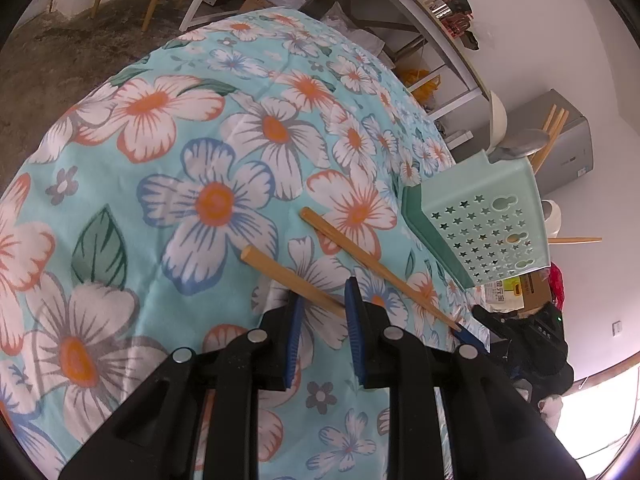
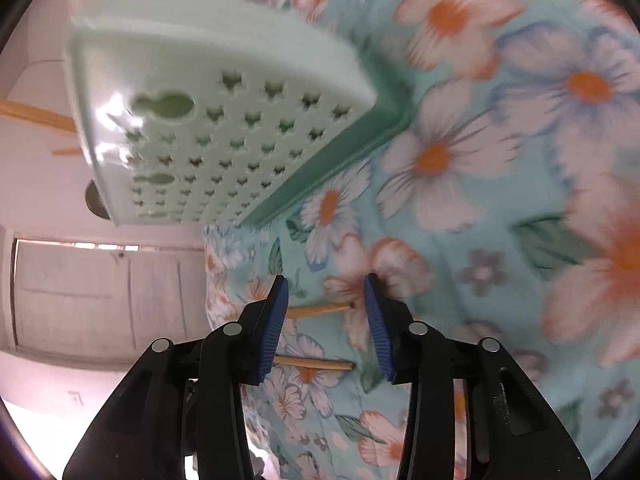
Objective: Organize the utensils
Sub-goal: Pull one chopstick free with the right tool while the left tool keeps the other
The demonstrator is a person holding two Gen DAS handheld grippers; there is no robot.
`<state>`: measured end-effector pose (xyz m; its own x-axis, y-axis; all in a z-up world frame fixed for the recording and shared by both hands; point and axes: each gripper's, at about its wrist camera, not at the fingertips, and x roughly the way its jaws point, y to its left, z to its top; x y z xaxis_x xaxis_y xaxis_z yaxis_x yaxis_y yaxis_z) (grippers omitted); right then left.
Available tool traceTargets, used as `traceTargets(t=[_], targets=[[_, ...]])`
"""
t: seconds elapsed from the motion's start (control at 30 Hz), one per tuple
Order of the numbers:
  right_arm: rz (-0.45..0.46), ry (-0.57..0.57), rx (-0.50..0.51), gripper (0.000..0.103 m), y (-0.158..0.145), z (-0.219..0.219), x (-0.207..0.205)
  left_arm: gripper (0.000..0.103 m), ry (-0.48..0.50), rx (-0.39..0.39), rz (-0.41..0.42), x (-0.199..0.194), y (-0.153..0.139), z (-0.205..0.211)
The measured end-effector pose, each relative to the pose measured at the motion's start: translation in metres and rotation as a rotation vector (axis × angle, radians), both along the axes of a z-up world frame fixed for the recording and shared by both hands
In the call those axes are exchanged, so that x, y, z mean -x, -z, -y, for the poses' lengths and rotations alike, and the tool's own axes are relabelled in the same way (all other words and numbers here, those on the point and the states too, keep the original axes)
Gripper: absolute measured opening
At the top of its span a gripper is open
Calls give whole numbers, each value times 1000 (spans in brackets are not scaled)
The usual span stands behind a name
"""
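Left wrist view: two tan wooden chopsticks (image 1: 372,264) lie on the floral-clothed surface (image 1: 168,184), long axes running 10 to 4 o'clock. Left hand-held gripper (image 1: 322,312) clenched on the nearer stick. Right hand-held gripper (image 2: 326,312) released, stick tips between its pads. Mint utensil holder (image 1: 484,220) at 2 o'clock.

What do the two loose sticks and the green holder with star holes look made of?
Two tan chopsticks: likely bamboo or wood, matte, uniform tan, no shine. Mint-green star-perforated holder: apparently moulded plastic, smooth and slightly glossy, with clean-cut holes and glare patches in the right wrist view.
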<state>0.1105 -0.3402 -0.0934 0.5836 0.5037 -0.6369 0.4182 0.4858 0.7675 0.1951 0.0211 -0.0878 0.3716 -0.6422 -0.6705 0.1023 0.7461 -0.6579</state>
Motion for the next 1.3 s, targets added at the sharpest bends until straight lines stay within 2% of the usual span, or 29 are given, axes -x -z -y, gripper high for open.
traceTargets(t=[0.17,0.33,0.43,0.5,0.63,0.73,0.87,1.1,1.2,1.3], targets=[[22,18,-67,41,-10,2,17,20,-1,0,-1,0,0,0],[-26,-42,-187,42,10,-22,1,20,-6,-5,-1,1,1,0],[-58,-50,-174,41,21,-33,-15,20,-6,-3,-2,1,1,2],[-69,-37,-176,37,28,-36,-29,20,-9,-3,-2,1,1,3],[-68,-22,-154,36,28,-42,-49,20,-11,-1,-4,0,1,3],[-74,-4,-139,30,26,-43,-59,20,-12,-1,-4,0,2,2],[-86,33,-145,14,32,-44,-68,20,-13,1,-5,-1,2,2],[-50,72,-207,11,40,-27,-68,20,-18,-9,3,0,1,3],[32,74,-189,7,16,-15,-60,20,-21,-34,26,3,-6,3],[140,71,-114,4,-19,-6,-52,20,-30,-60,71,7,-19,1]])
